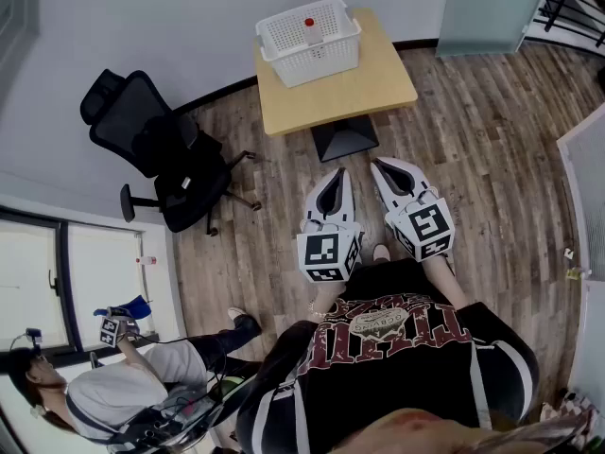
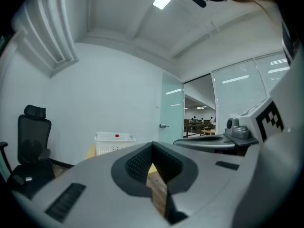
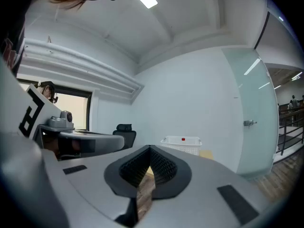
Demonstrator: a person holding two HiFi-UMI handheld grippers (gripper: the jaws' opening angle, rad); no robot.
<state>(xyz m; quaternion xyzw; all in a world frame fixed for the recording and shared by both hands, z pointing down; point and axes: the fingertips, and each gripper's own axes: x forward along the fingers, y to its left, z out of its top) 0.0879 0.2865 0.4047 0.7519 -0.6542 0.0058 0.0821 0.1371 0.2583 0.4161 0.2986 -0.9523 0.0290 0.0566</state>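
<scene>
Both grippers hang side by side in front of me over the wooden floor, pointing at a small light-wood table [image 1: 378, 88]. My left gripper [image 1: 340, 172] is shut, its tips meeting with nothing between them. My right gripper [image 1: 376, 164] is shut and empty too. On the table's far left stands a white plastic basket [image 1: 308, 40] with a small red thing [image 1: 309, 23] in it. The same basket [image 2: 114, 142] shows in the left gripper view and the basket [image 3: 181, 145] in the right gripper view, well beyond the jaws.
A black office chair [image 1: 161, 149] stands left of the table by the grey wall. A person [image 1: 123, 386] sits at the lower left near a window. A frosted glass door [image 1: 492, 8] is at the back right, and white furniture [image 1: 586, 187] lines the right edge.
</scene>
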